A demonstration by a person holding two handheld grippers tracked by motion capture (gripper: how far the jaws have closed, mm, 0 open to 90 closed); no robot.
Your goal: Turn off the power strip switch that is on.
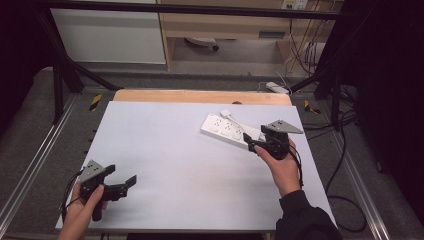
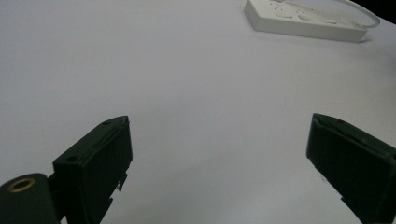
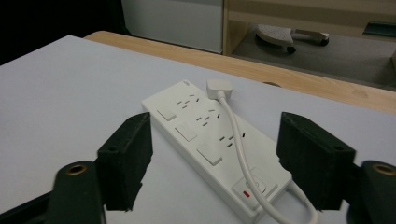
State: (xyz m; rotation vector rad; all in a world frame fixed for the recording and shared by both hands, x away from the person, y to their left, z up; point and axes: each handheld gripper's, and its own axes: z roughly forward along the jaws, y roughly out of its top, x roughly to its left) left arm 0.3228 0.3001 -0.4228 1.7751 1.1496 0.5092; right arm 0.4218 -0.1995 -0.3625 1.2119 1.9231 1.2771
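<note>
Both grippers' fingers stand wide, holding nothing. The right gripper [image 3: 215,163] straddles the power strip [image 3: 210,140]; closing may snag its cable [image 3: 236,135], apparently loose.

Grey carpeted floor [image 1: 30,125], wooden shelving [image 1: 225,25] beyond, white cabinet panel [image 1: 107,37], trailing black cables [image 1: 345,165].

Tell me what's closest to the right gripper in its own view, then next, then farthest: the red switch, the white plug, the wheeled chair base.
From the right gripper:
1. Red switch, strip's near end.
2. White plug, by the strip's far end.
3. Chair base, on the floor beyond the table.
</note>
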